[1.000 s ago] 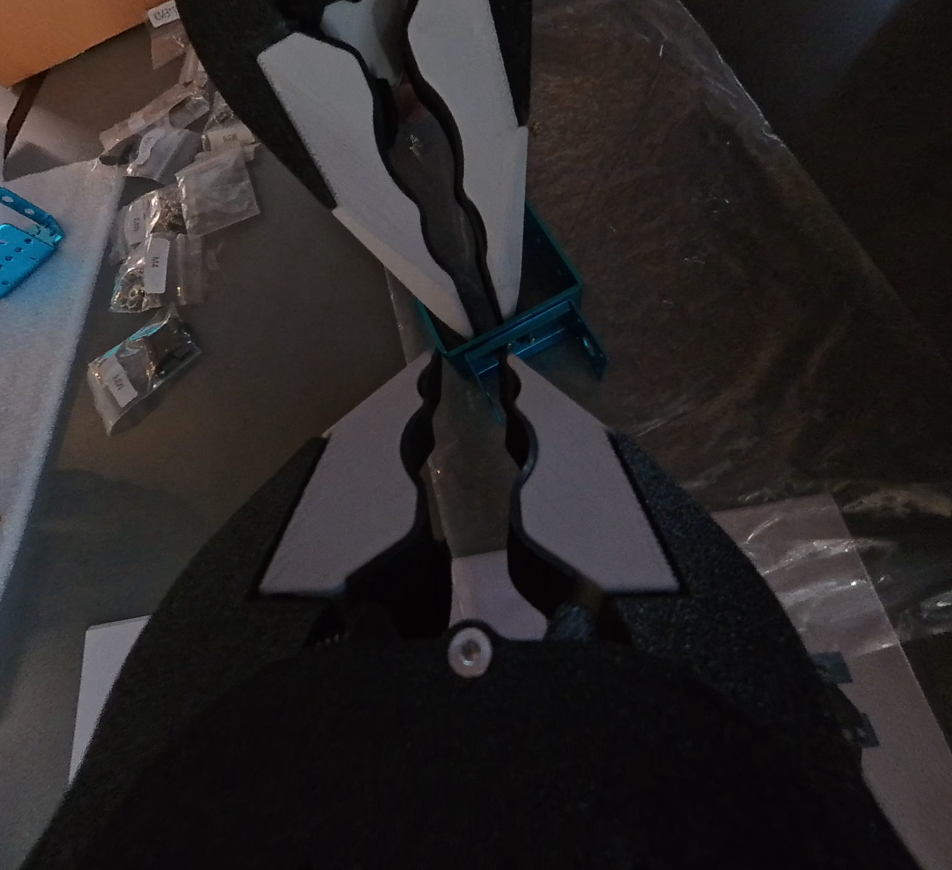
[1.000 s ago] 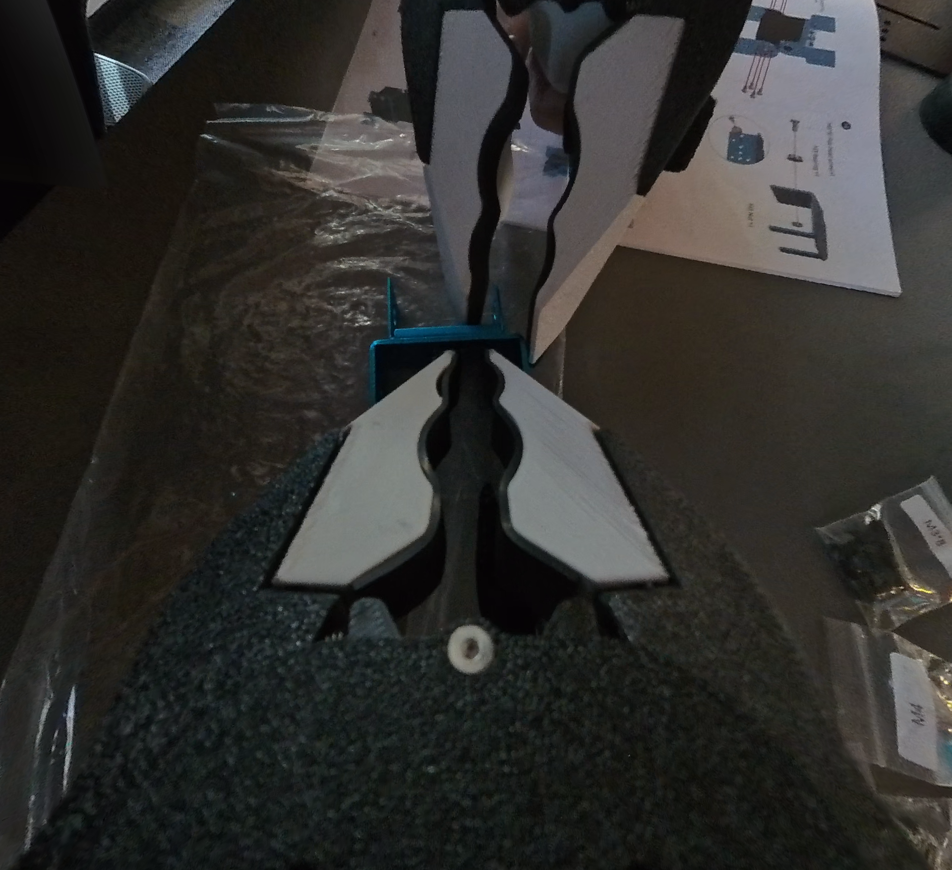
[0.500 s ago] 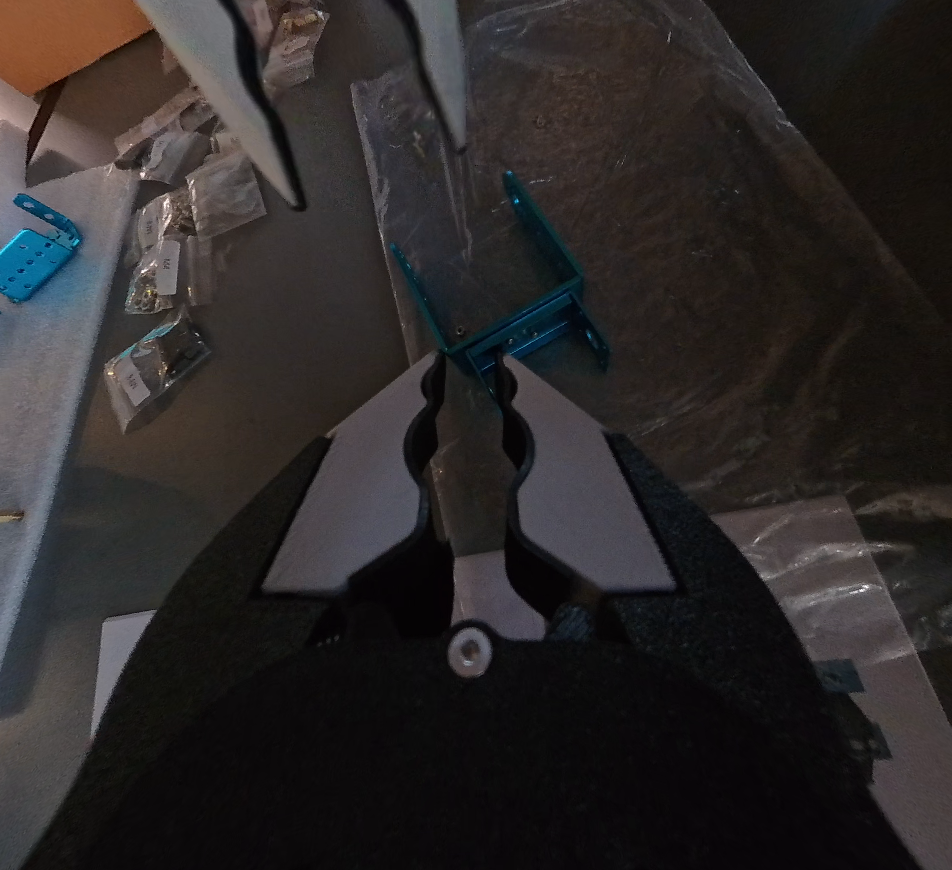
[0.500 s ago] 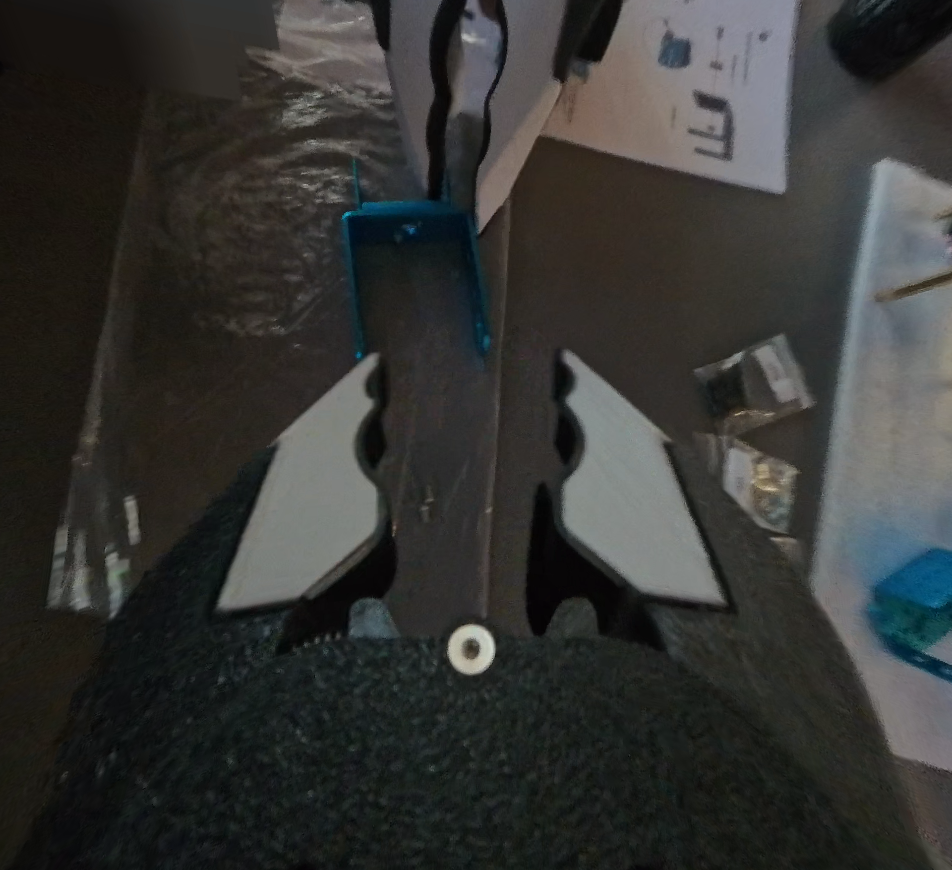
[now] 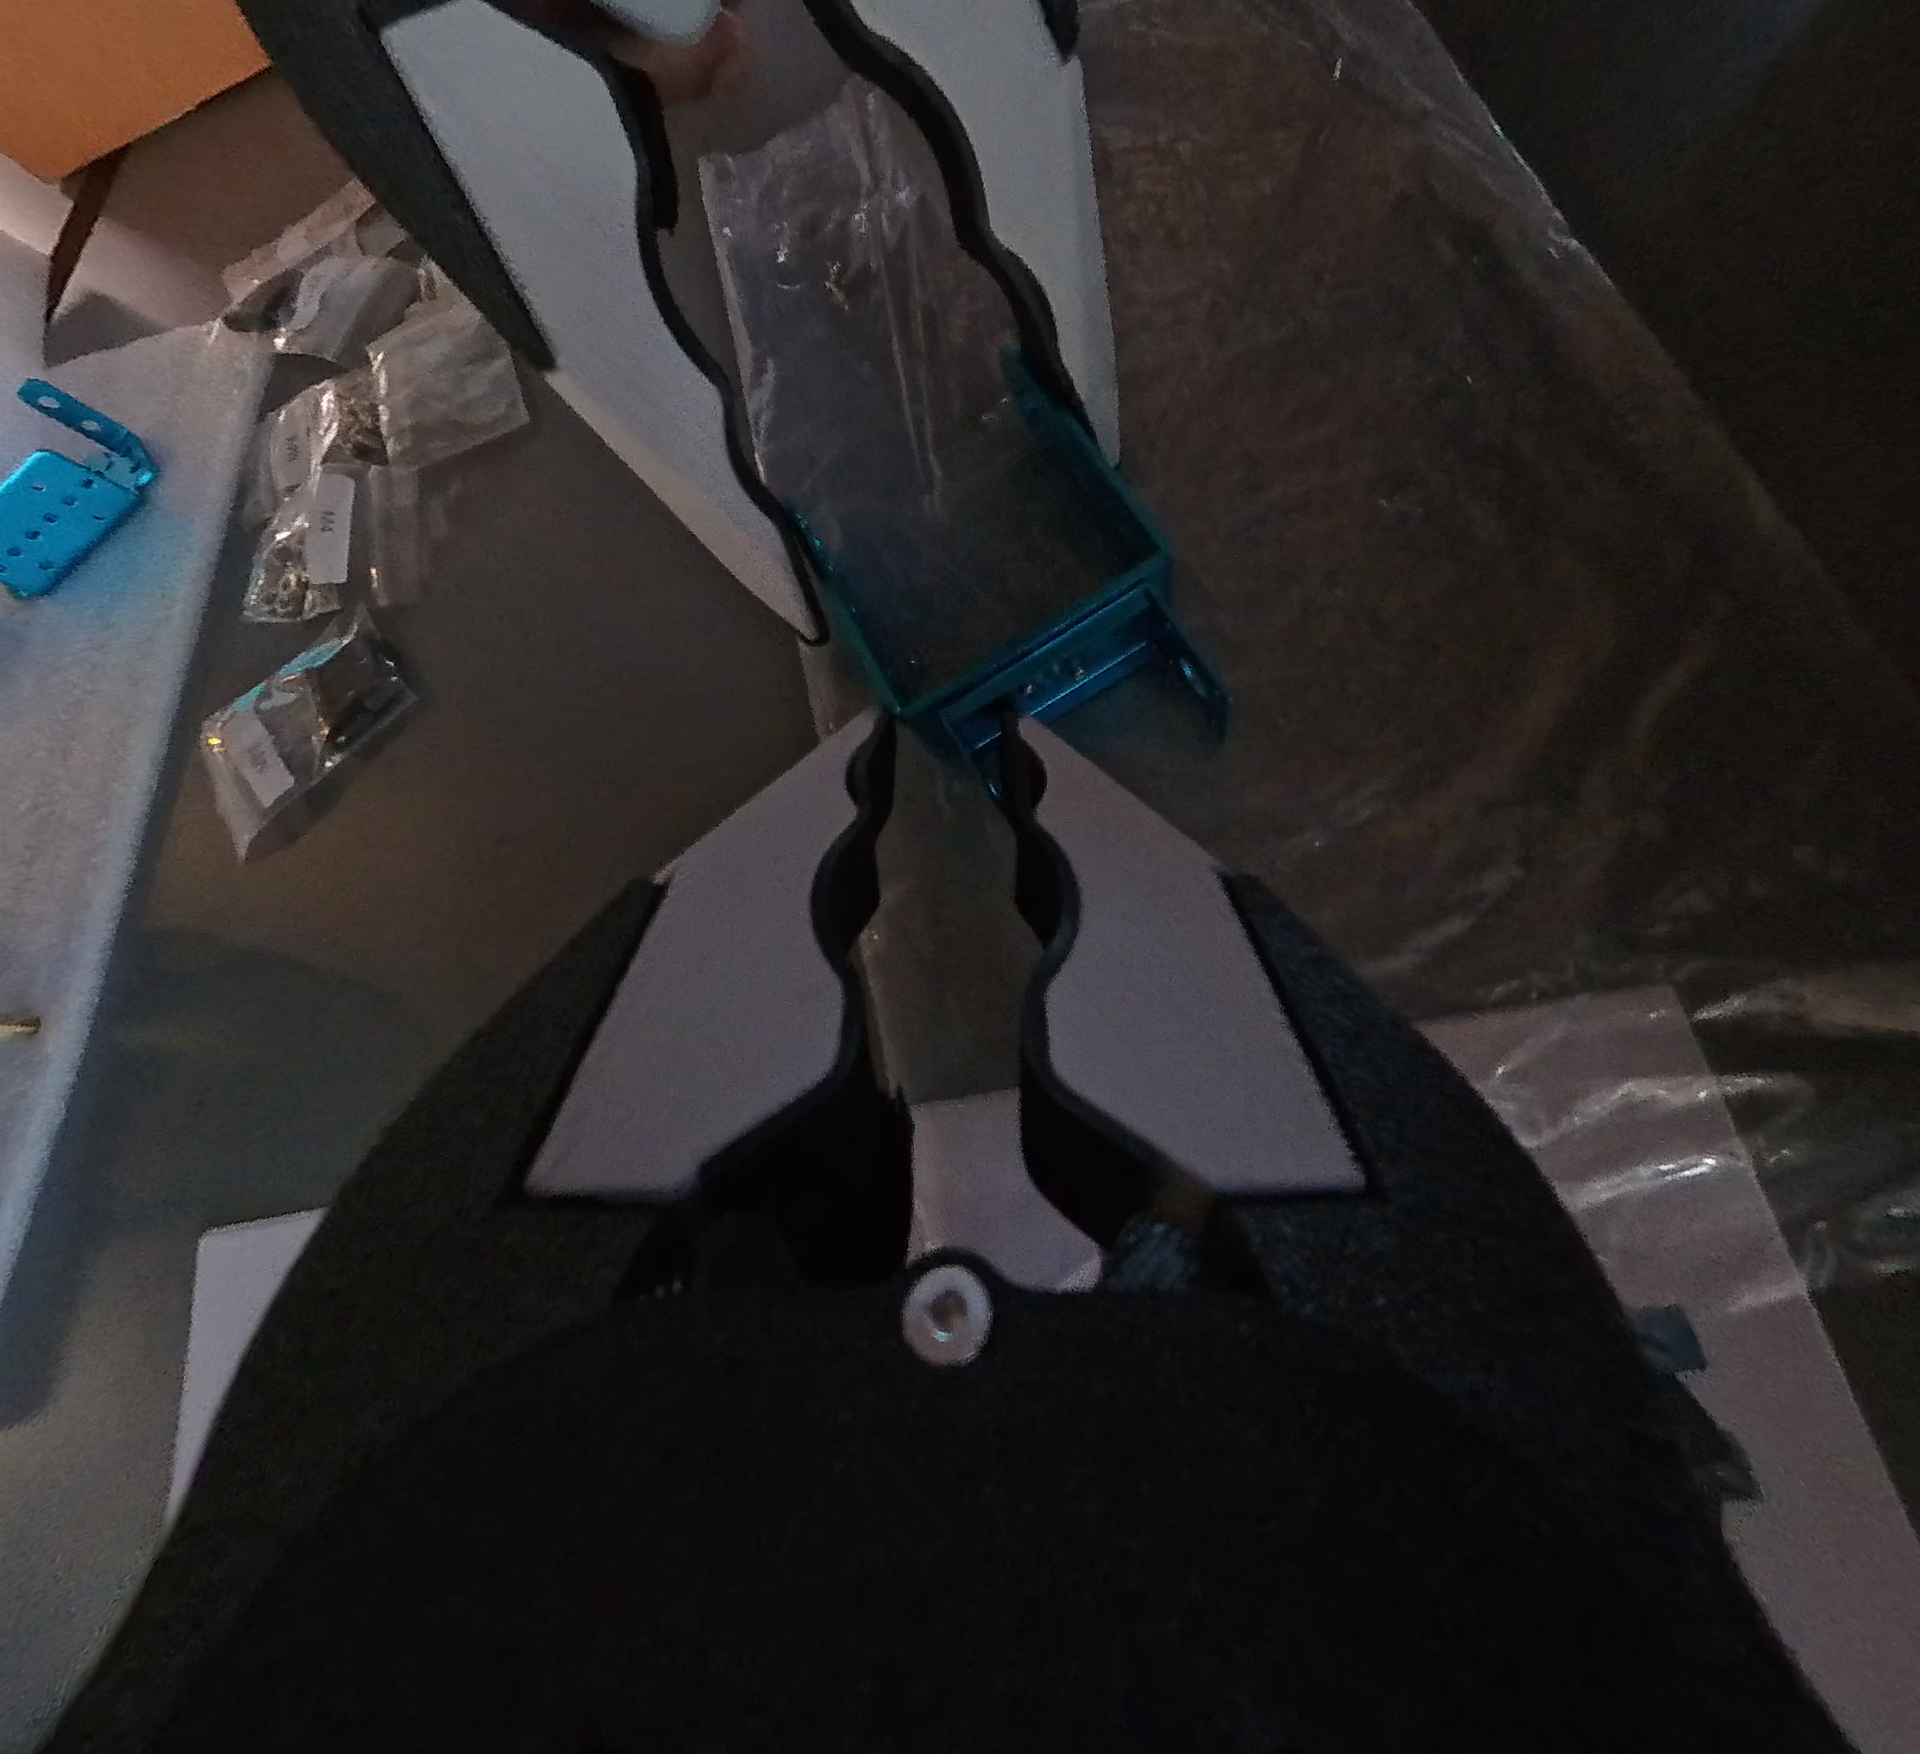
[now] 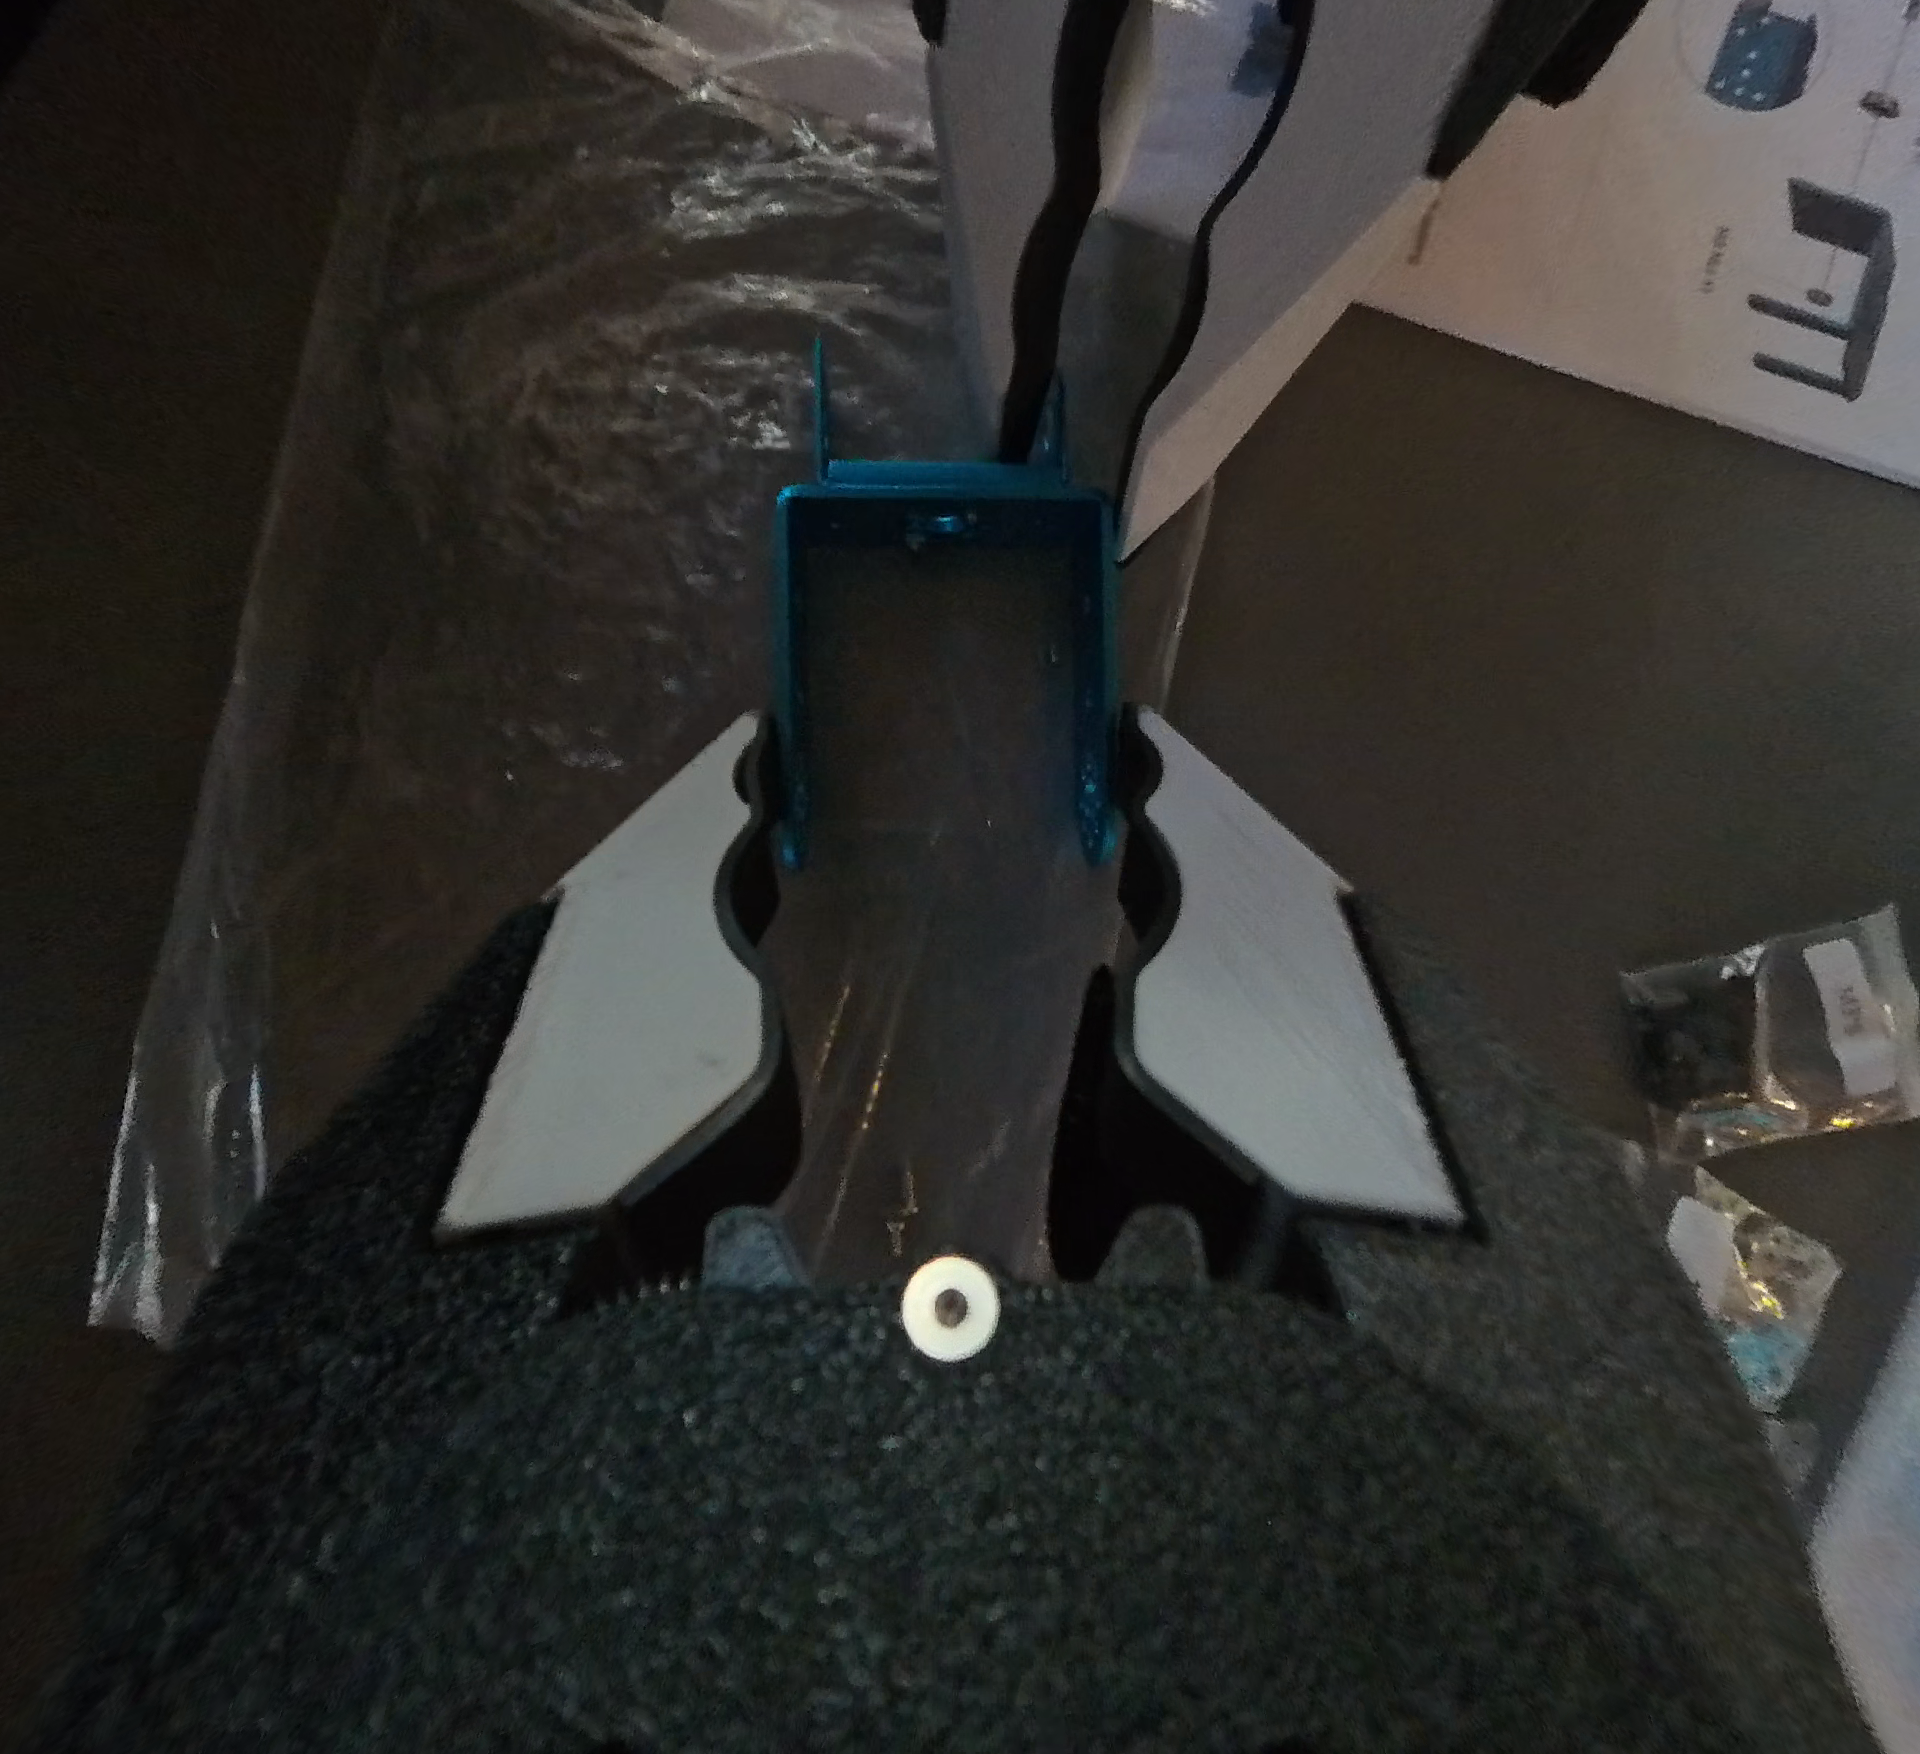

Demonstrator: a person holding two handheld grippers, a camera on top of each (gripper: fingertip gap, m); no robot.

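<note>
A teal metal U-shaped bracket with a smaller bracket fixed to its cross wall lies on a clear plastic sheet. My left gripper is shut on the small bracket's near leg. My right gripper comes in from the far side. In the right wrist view the right gripper is open, and its fingers straddle the two arms of the bracket, close against their outer sides. I cannot tell whether they touch. The left gripper shows beyond the bracket.
Small bags of hardware lie on the dark table at the left, and also show at the right of the right wrist view. A blue plate rests on white foam. An open instruction booklet lies far right. Less than 4 cm separates the two grippers' tips. Left tips and right tips are each some 25 cm from the blue plate.
My right gripper let go of the bracket's cross wall, opened and drew back, then came forward again with its fingers around the bracket's arms. The left gripper kept its hold.
</note>
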